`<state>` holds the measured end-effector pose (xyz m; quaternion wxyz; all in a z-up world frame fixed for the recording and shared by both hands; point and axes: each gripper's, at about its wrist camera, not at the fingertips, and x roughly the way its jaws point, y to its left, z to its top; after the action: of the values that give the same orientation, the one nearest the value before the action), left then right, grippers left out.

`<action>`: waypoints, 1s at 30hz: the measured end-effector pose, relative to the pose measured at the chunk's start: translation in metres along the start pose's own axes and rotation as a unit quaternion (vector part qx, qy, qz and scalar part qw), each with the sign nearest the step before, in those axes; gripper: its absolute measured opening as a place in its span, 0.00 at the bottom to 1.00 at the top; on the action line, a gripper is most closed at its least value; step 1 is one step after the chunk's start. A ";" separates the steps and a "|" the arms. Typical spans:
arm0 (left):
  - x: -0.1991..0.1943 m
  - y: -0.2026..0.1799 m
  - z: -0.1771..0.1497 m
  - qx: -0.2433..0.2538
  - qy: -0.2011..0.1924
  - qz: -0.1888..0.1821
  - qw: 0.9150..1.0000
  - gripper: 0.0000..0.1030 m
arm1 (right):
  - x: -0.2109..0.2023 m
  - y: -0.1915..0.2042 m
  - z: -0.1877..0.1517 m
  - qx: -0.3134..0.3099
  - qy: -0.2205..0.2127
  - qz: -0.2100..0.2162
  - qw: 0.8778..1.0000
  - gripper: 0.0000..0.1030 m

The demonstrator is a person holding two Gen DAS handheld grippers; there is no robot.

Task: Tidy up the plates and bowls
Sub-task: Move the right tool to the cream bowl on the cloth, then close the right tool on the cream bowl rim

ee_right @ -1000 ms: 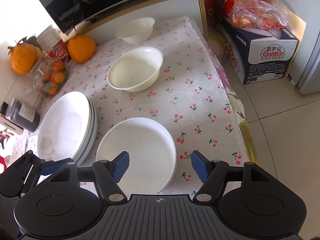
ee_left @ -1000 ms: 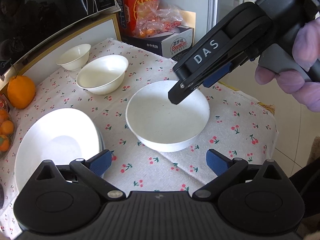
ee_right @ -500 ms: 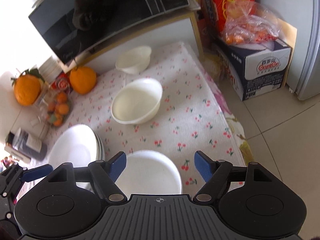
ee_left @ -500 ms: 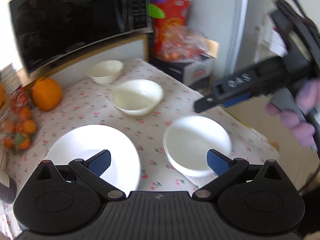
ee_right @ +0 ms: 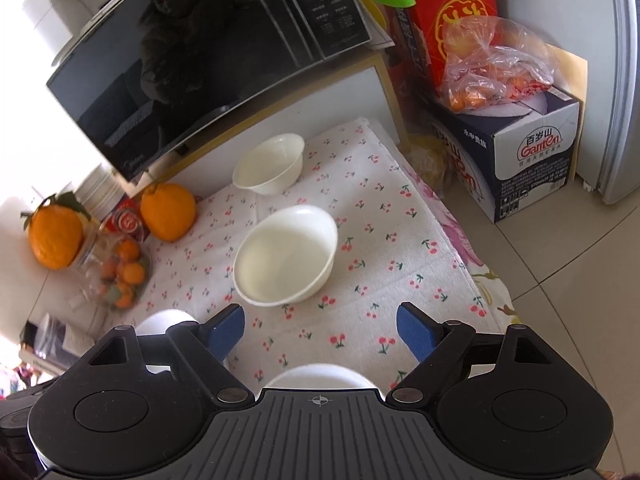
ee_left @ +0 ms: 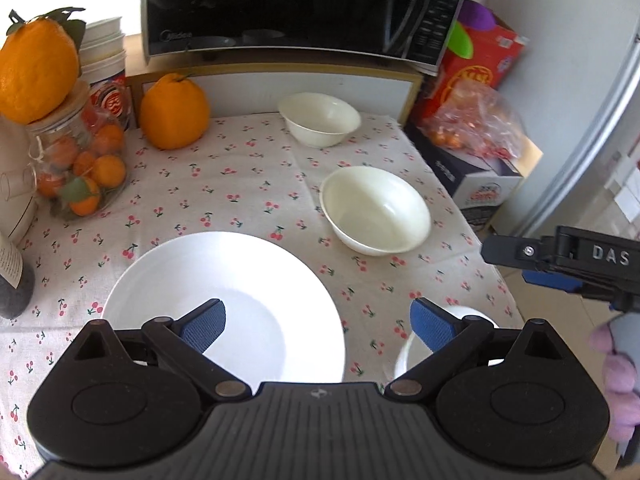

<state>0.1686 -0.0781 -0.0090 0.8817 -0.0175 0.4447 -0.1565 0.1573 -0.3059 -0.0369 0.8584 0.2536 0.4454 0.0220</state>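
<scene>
1. We are holding the left gripper (ee_left: 318, 320) spread wide and empty above the wide white ceramic plate (ee_left: 224, 304); the right gripper (ee_right: 320, 330) is likewise gaping, gripping nothing.
2. Both have been pulling back and up over the last second, leaving the shallow white bowl (ee_right: 318, 376) just beneath them on the cherry-print tablecloth (ee_right: 380, 240).
3. The mid-sized cream bowl (ee_right: 286, 256) and small cream bowl (ee_right: 270, 164) are sitting apart farther back, unstacked, likely the next pickups.

Home kitchen: microwave (ee_left: 296, 8), cherry-print tablecloth (ee_left: 240, 192), oranges, fridge (ee_right: 624, 80).
</scene>
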 end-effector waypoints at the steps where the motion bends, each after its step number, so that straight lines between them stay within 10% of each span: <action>1: 0.002 0.002 0.002 -0.006 0.000 0.002 1.000 0.93 | 0.002 0.000 0.001 0.003 -0.001 0.000 1.000 0.83; 12: 0.024 0.004 0.029 -0.041 -0.033 0.015 0.998 0.90 | 0.037 -0.022 0.020 0.083 0.003 0.012 0.996 0.83; 30: 0.091 0.000 0.052 -0.051 0.014 -0.003 0.999 0.54 | 0.088 -0.041 0.029 0.173 0.019 0.044 0.984 0.81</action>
<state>0.2605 -0.1101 -0.0482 0.8728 -0.0613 0.4646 -0.1365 0.2247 -0.3304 -0.1081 0.7911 0.4168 0.4475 -0.0126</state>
